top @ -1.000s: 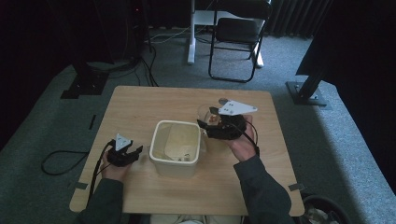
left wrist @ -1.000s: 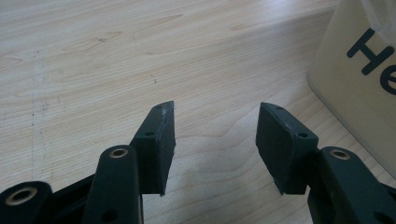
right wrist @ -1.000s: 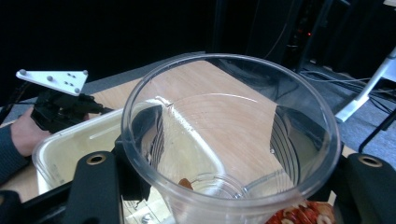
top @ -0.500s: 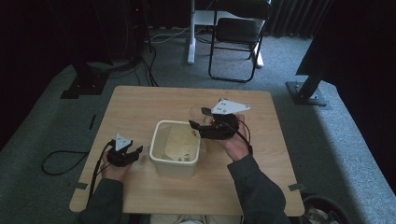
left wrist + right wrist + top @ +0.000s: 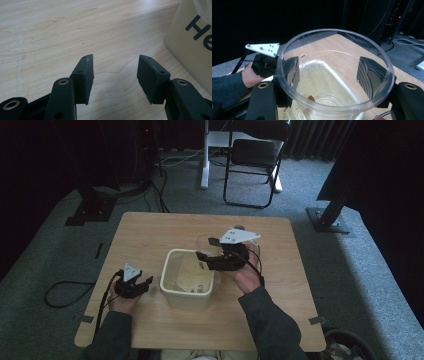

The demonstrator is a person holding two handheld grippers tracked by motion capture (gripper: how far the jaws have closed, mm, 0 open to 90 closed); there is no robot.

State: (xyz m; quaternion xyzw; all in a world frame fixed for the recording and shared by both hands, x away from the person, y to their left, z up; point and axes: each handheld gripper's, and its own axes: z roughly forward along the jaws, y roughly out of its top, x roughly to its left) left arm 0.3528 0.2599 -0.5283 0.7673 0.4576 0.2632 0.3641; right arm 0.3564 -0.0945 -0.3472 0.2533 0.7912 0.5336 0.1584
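Observation:
My right gripper (image 5: 206, 249) is shut on a clear plastic cup (image 5: 206, 243) and holds it over the right rim of a cream tub (image 5: 187, 301) in the middle of the table. In the right gripper view the black jaws press on both sides of the cup (image 5: 329, 62), and a small orange bit (image 5: 311, 98) lies at its bottom. My left gripper (image 5: 145, 282) rests on the table left of the tub, open. In the left gripper view, nothing lies between the jaws of my left gripper (image 5: 115, 72). The tub's wall (image 5: 190, 50), with dark lettering, stands to the right.
The wooden table (image 5: 280, 285) has bare room on the right and at the back. A black cable (image 5: 62, 295) trails off the left edge. A folding chair (image 5: 252, 155) and dark stands are on the floor beyond. The left hand (image 5: 249, 75) is behind the cup.
My right gripper has shifted a little to the left with the cup, from beside the tub to over its right rim. The left gripper has stayed where it was.

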